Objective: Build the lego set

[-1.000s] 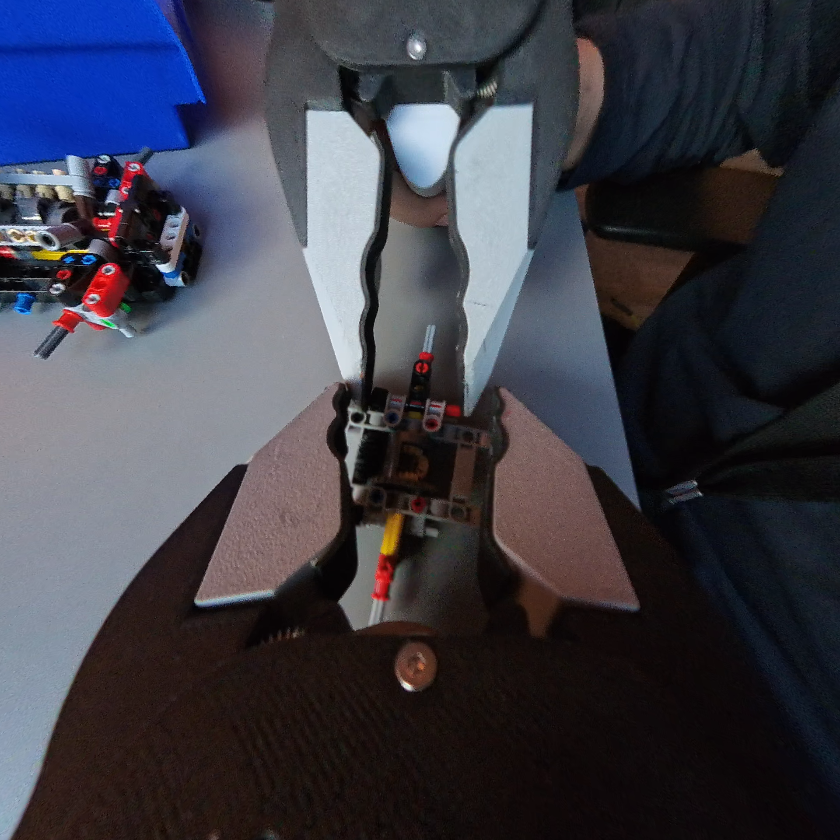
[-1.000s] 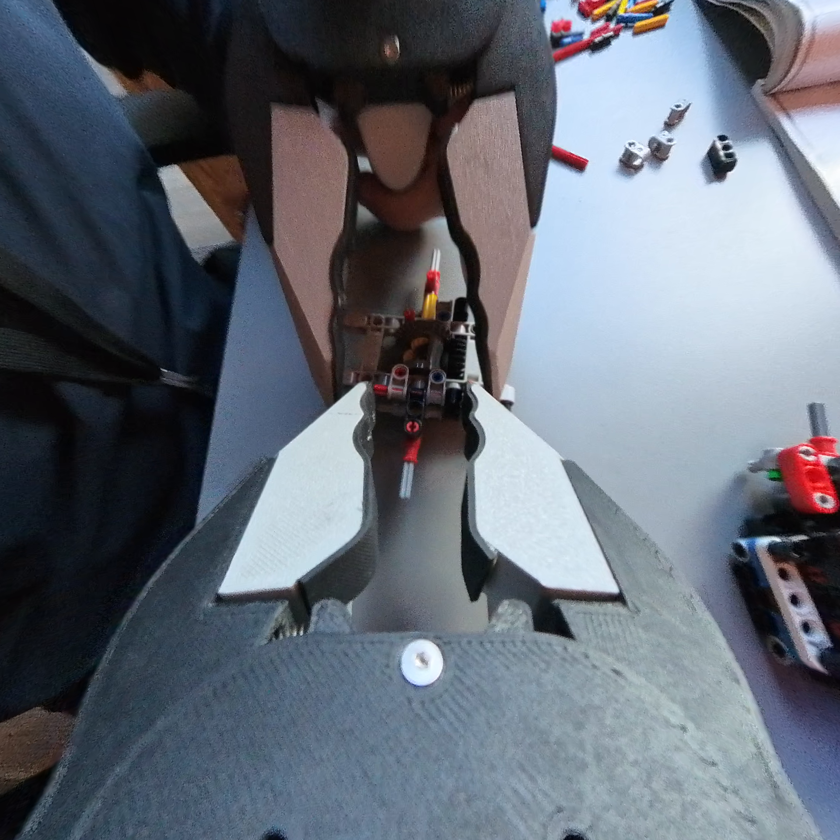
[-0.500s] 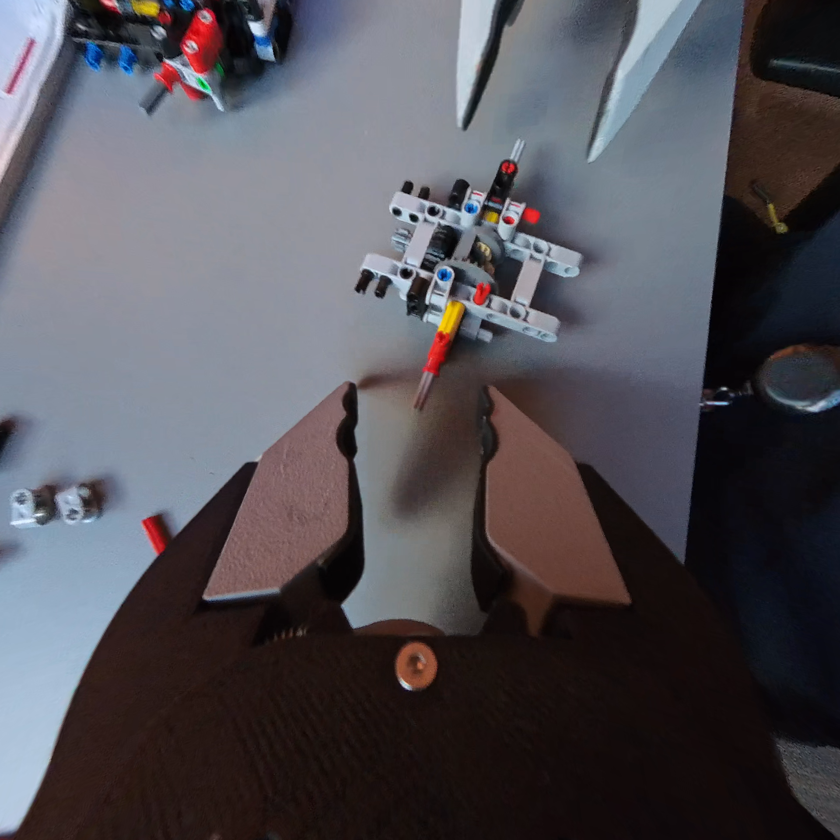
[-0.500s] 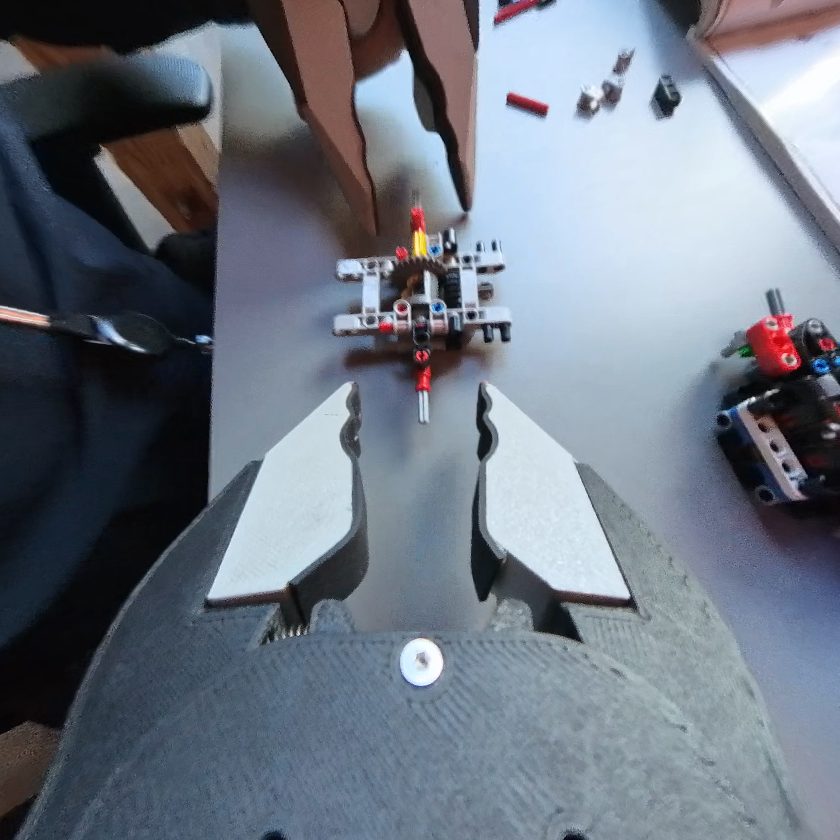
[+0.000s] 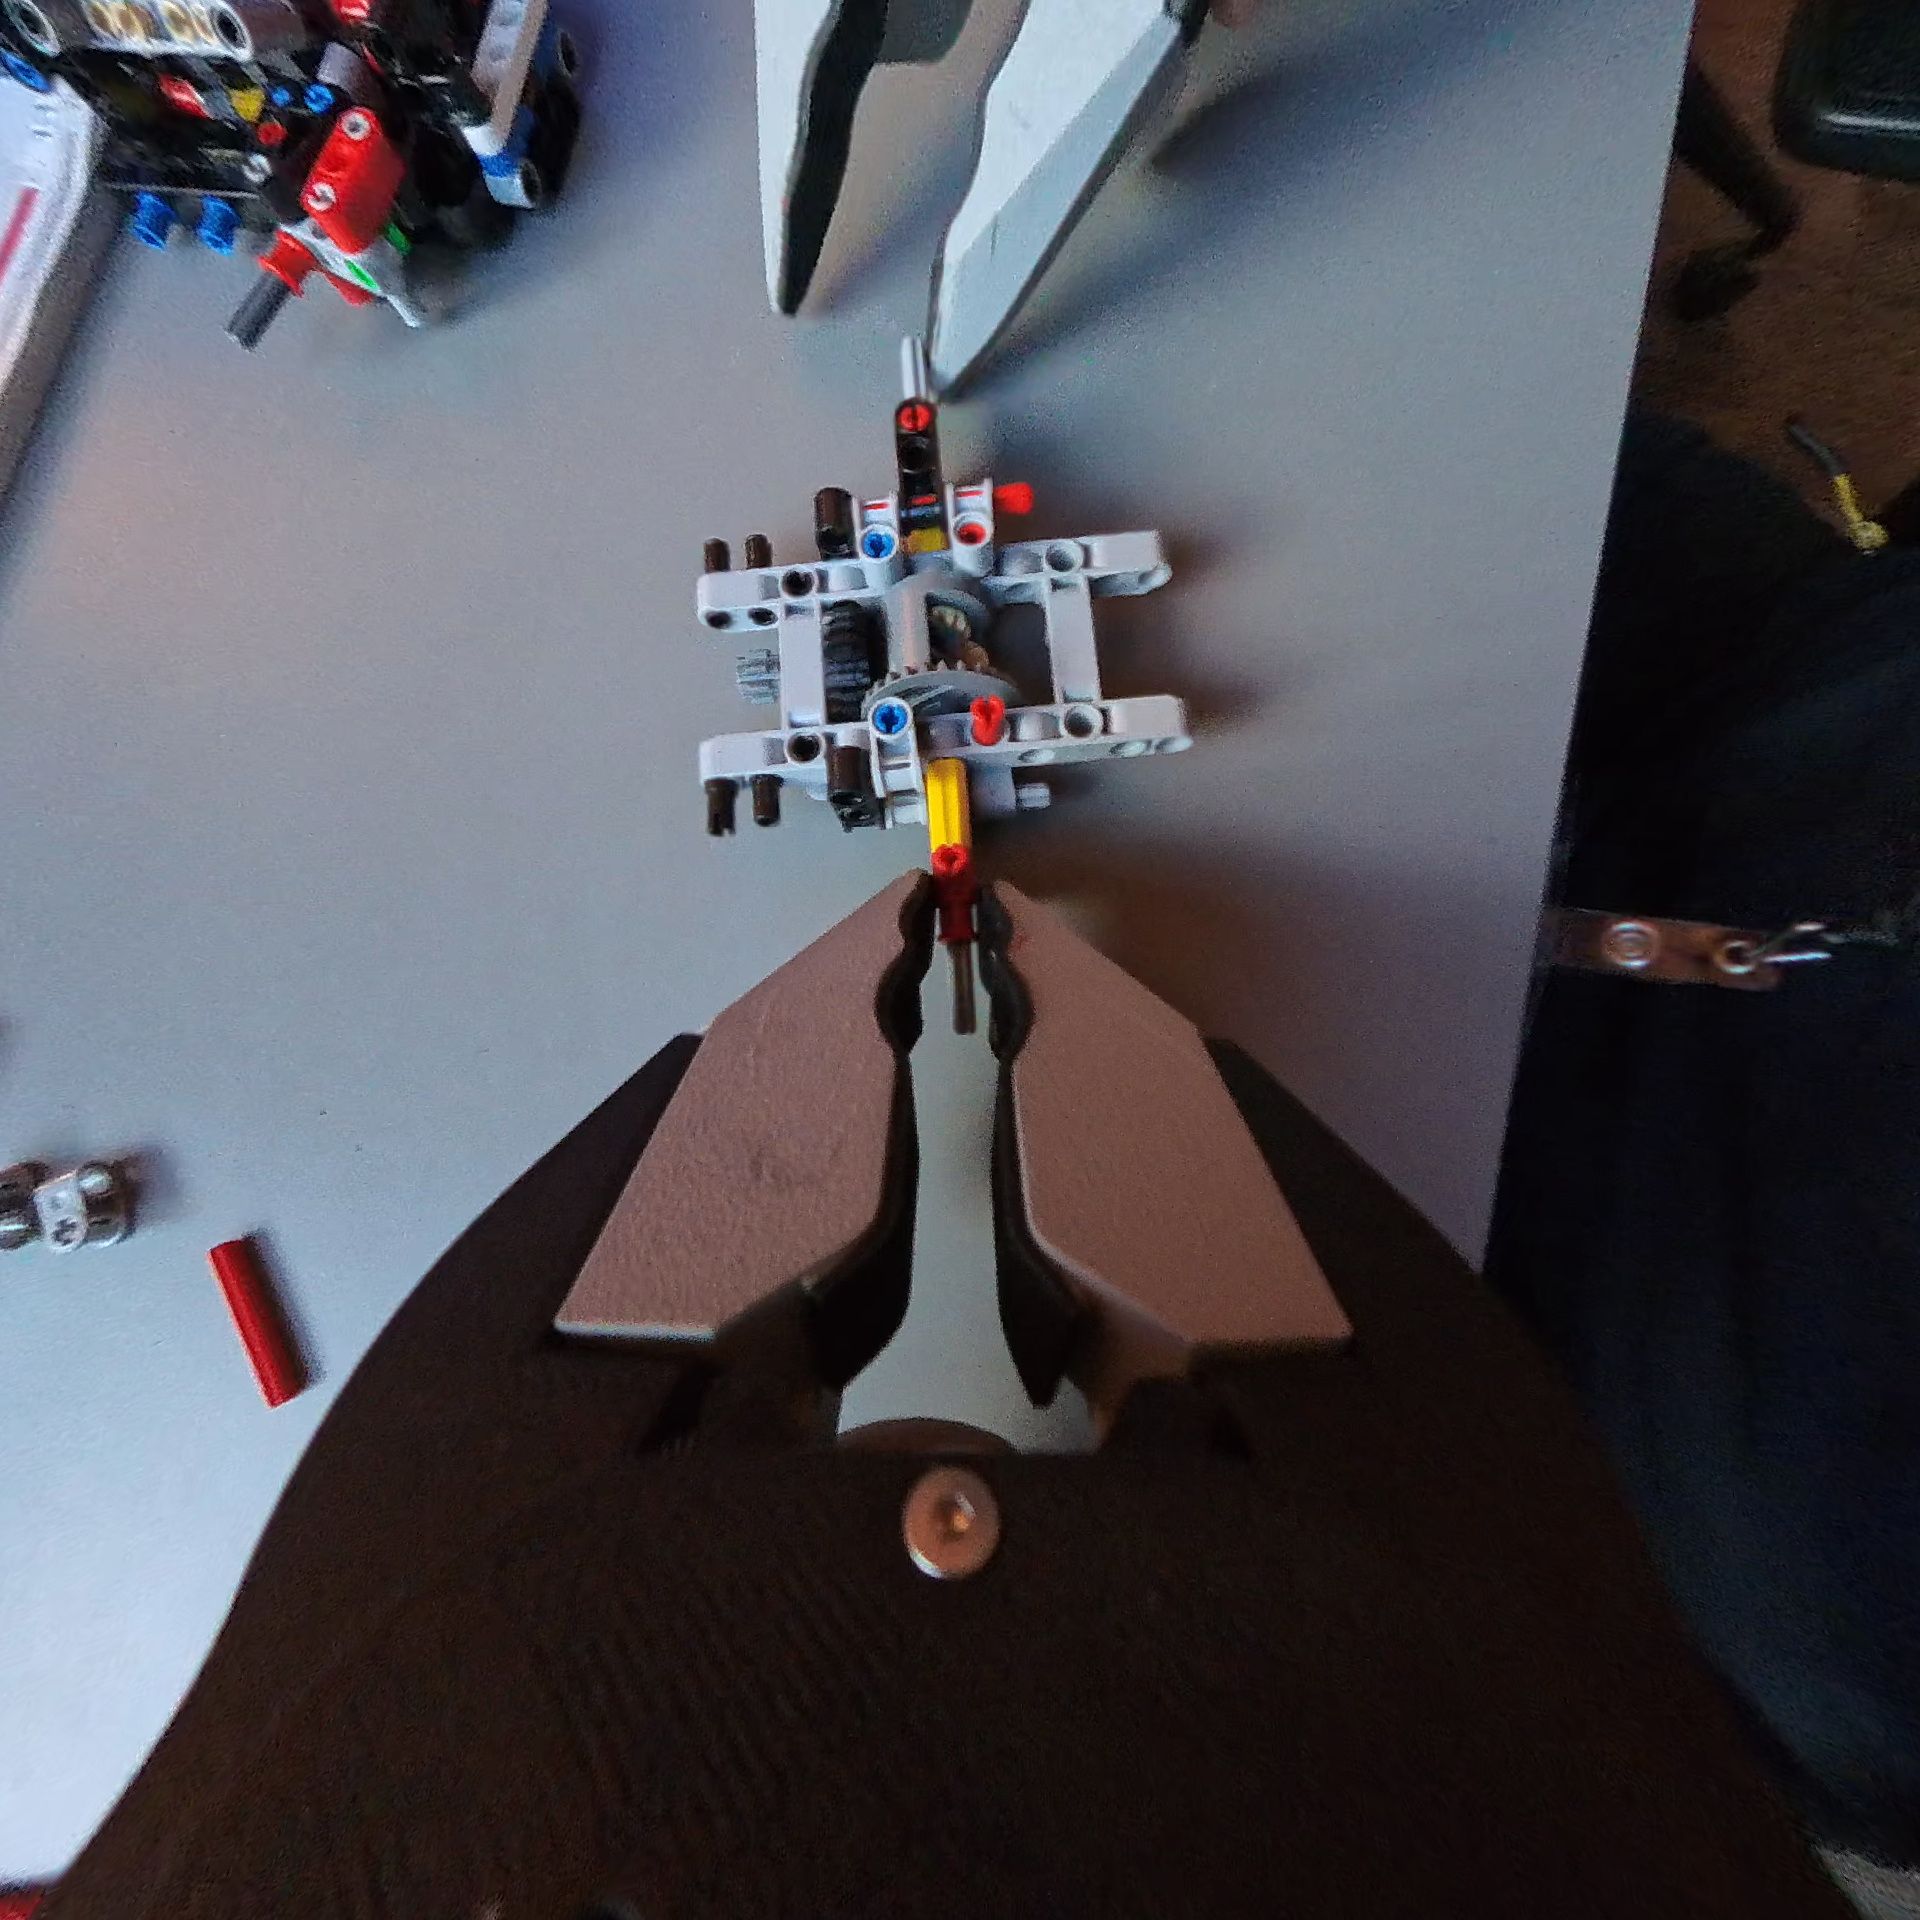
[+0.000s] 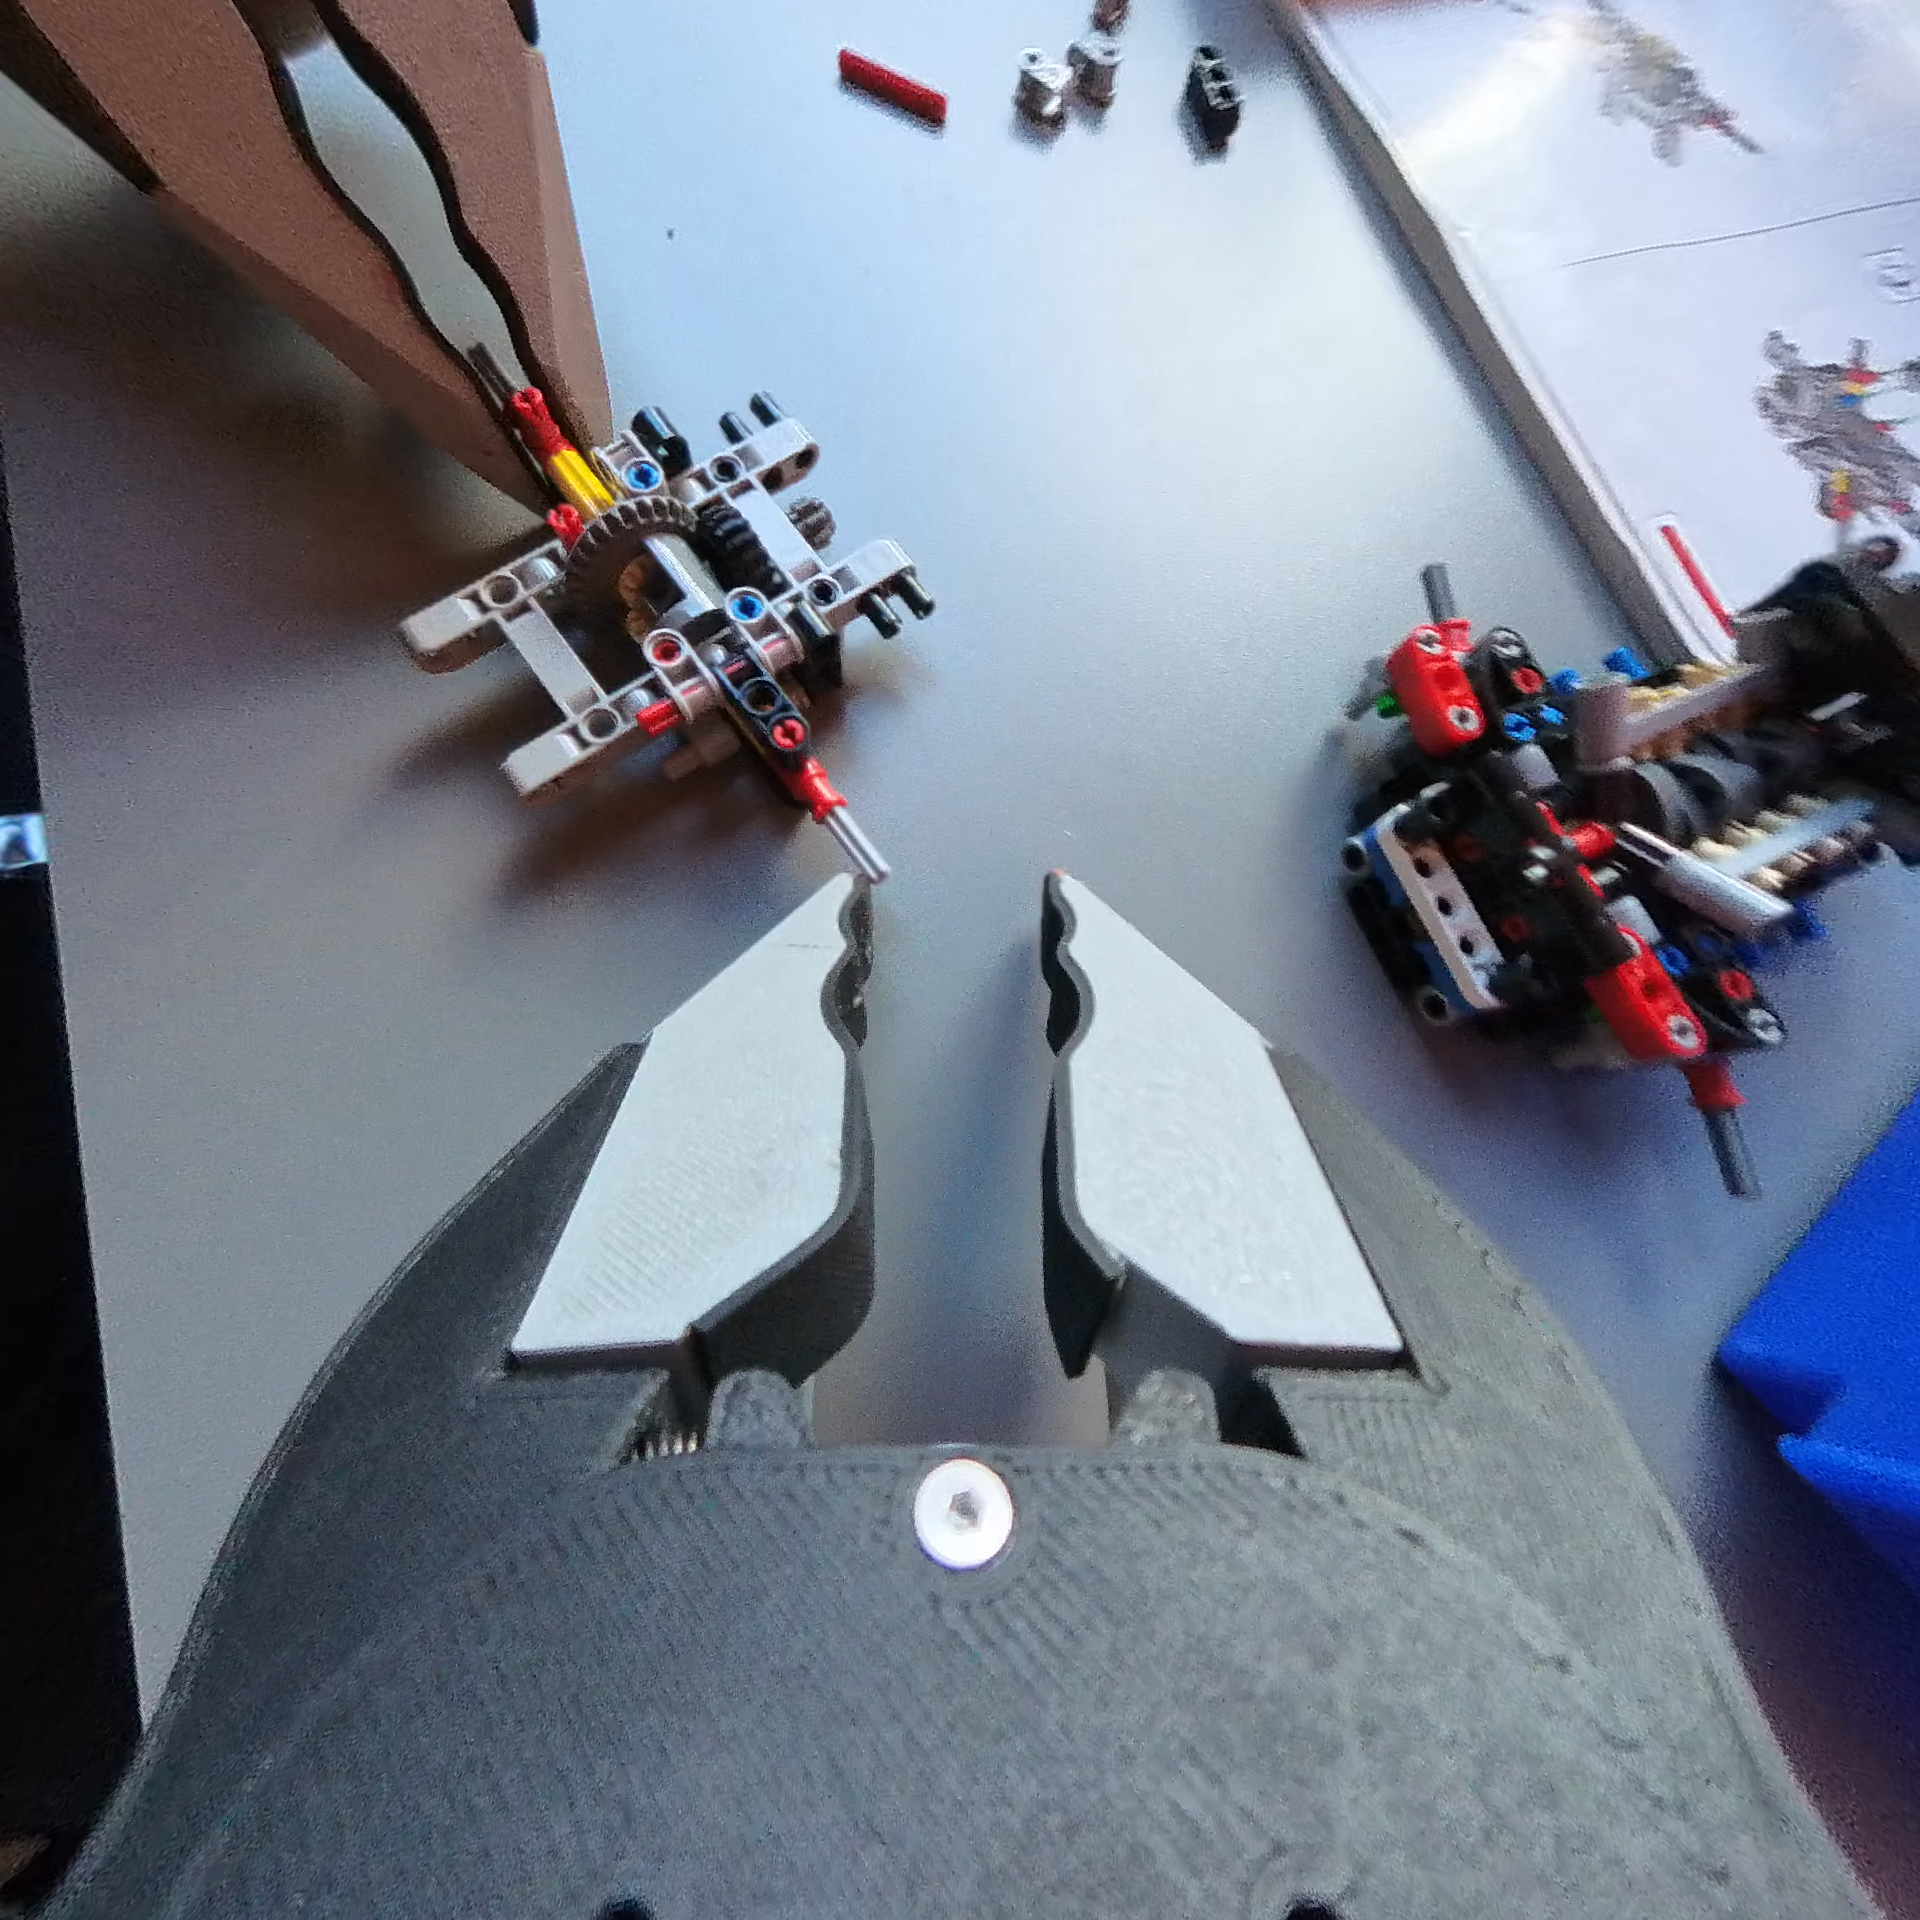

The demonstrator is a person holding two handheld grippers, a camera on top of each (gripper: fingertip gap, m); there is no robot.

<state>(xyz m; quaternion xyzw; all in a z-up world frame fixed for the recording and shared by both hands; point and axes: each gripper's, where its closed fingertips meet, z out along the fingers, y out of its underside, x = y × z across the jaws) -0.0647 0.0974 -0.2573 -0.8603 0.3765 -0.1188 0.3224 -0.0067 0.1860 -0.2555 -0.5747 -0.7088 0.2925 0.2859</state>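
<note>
Two claws flank the grey gear assembly [image 5: 940, 644] on the table [image 5: 312, 727]; left claw [image 5: 954, 914] pinches its red axle end [image 5: 954, 904]; right claw [image 6: 951, 904] gapes, empty, beside the opposite axle tip [image 6: 862, 847].

Hobby desk or workbench: grey tabletop [image 6: 1143, 416], loose building-brick parts [image 6: 1081, 73], open instruction booklet [image 6: 1662, 260], blue bin [image 6: 1839, 1351]

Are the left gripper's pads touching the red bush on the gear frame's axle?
Touching: the left wrist view shows the left gripper shut on the red bush.
</note>
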